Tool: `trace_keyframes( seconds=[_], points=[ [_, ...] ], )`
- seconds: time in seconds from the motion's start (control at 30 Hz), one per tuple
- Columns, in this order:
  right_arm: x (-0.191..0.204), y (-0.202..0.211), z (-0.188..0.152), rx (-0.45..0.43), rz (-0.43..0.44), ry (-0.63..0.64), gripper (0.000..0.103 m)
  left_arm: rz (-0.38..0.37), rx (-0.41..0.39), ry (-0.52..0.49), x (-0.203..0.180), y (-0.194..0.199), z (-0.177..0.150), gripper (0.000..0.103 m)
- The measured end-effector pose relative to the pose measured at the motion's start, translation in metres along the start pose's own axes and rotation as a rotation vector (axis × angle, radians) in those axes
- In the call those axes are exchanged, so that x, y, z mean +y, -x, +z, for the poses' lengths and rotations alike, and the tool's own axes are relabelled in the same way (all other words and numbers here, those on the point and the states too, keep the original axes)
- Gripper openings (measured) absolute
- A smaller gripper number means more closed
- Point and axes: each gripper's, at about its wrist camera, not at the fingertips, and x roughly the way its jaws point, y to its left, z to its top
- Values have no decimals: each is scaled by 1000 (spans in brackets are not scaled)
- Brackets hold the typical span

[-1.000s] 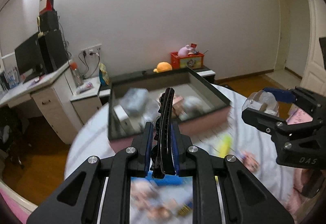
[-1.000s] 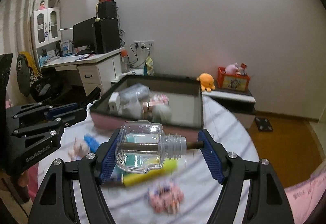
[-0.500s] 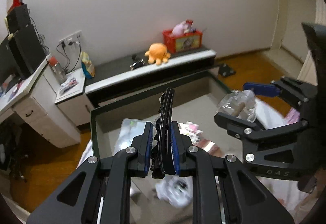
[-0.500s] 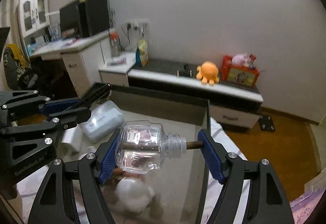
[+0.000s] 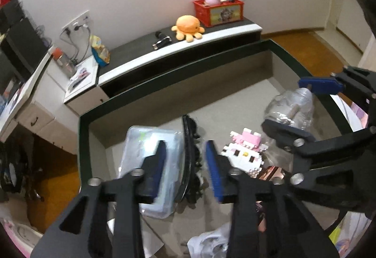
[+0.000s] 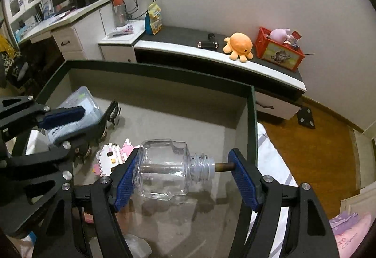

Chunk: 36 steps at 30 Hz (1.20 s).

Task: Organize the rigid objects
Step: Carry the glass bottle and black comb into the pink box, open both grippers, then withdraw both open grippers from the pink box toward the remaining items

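Observation:
A large open box with a dark green rim [image 5: 164, 74] [image 6: 164, 71] and grey floor lies under both grippers. My left gripper [image 5: 186, 172] is open; a black comb-like clip [image 5: 191, 159] stands between its blue pads, over the box, apparently free of them. It also shows in the right wrist view [image 6: 110, 114]. My right gripper [image 6: 185, 178] is shut on a clear plastic bottle [image 6: 164, 168] with a brown rod through it, held sideways above the box floor; the bottle also shows in the left wrist view [image 5: 291, 110].
In the box lie a clear plastic case [image 5: 150, 152], a pink-and-white block cat figure [image 5: 246, 150] [image 6: 112, 157], a copper-coloured item [image 5: 272, 173] and a white crumpled bag [image 5: 206, 241]. Behind stands a low cabinet with an orange octopus plush [image 6: 239, 45] and a red crate [image 6: 279, 51].
Both grippers moved forward over the box and tilted down. The left gripper's jaws opened off the black clip. The right gripper kept the bottle.

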Motion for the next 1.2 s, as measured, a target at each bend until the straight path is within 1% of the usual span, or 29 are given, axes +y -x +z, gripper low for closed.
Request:
trace_keyframes(
  seconds=[0.07, 0.1, 0.13, 0.17, 0.23, 0.3, 0.4, 0.47, 0.57, 0.63, 0.7, 0.8, 0.87, 0.97, 1.03, 1.1, 1.2],
  points=[
    [-1, 6, -2, -17, 5, -11, 76, 5, -27, 22, 7, 9, -3, 62],
    [-1, 10, -2, -28, 9, -17, 76, 18, -47, 32, 9, 17, -6, 67],
    [-2, 13, -3, -38, 15, -24, 77, 31, -73, 43, 12, 26, -9, 77],
    [-3, 17, -3, -52, 17, -32, 81, 41, -104, 57, 14, 35, -12, 88],
    [-4, 30, -6, -93, 10, -44, 82, 52, -173, 86, 19, 58, -20, 99],
    [-3, 44, -9, -125, 17, -54, 83, 74, -219, 108, 22, 77, -28, 100],
    [3, 64, -18, -165, 3, -55, 83, 94, -293, 124, 22, 111, -47, 100],
    [5, 85, -28, -215, 24, -57, 83, 122, -347, 132, 21, 134, -61, 103],
    [13, 126, -53, -319, 50, -66, 83, 172, -454, 144, 13, 178, -95, 103],
    [20, 154, -73, -386, 61, -59, 86, 173, -510, 156, 10, 200, -112, 103],
    [31, 185, -97, -462, 71, -53, 103, 178, -567, 171, 2, 224, -136, 103],
    [44, 217, -128, -554, 82, -37, 103, 157, -619, 185, -10, 251, -167, 103],
    [54, 235, -150, -598, 68, -23, 103, 170, -652, 198, -16, 265, -187, 103],
    [67, 258, -182, -677, 13, -21, 103, 173, -700, 205, -29, 284, -214, 103],
    [74, 269, -198, -720, -19, -28, 103, 192, -718, 216, -38, 292, -229, 103],
    [80, 279, -215, -748, -47, -32, 103, 203, -751, 205, -46, 300, -242, 103],
    [85, 289, -233, -771, -86, -44, 103, 204, -749, 207, -55, 307, -257, 103]
  ],
)
